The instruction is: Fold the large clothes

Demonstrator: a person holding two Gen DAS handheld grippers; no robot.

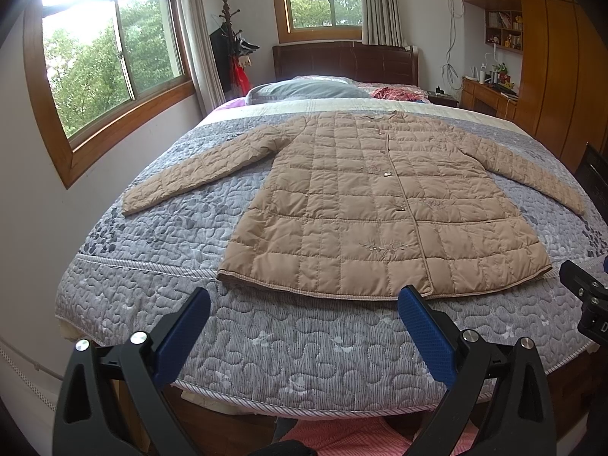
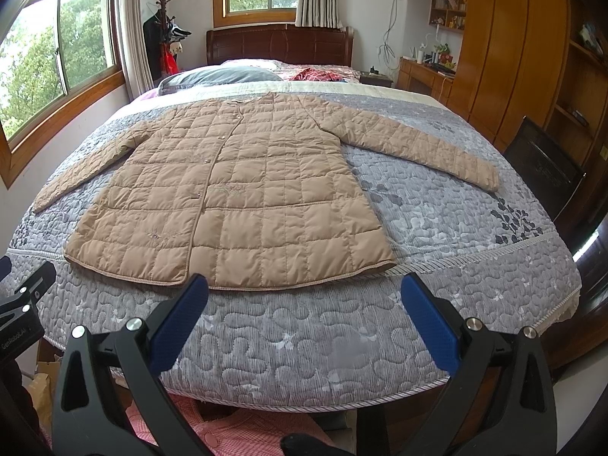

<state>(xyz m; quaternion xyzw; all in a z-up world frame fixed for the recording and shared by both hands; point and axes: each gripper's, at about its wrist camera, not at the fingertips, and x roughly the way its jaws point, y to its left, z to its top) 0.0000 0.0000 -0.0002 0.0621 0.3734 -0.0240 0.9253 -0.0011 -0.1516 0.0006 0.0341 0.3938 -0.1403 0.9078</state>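
Observation:
A tan quilted long coat (image 1: 364, 197) (image 2: 228, 193) lies flat and face up on the bed, buttoned, with both sleeves spread out to the sides and its hem toward me. My left gripper (image 1: 304, 300) hovers open above the foot of the bed, just short of the hem's left half, its blue pads (image 1: 182, 334) holding nothing. My right gripper (image 2: 304, 288) is open as well, near the hem's right corner, with nothing between its fingers. The right gripper's black body (image 1: 585, 296) shows at the right edge of the left wrist view.
A grey patterned quilt (image 1: 296, 345) (image 2: 456, 235) covers the bed. Pillows (image 1: 304, 89) and a red checked cloth (image 1: 395, 94) lie by the dark headboard (image 1: 345, 62). Windows on the left wall, a coat stand (image 1: 235, 45), wooden wardrobe (image 2: 509, 57) and desk on the right.

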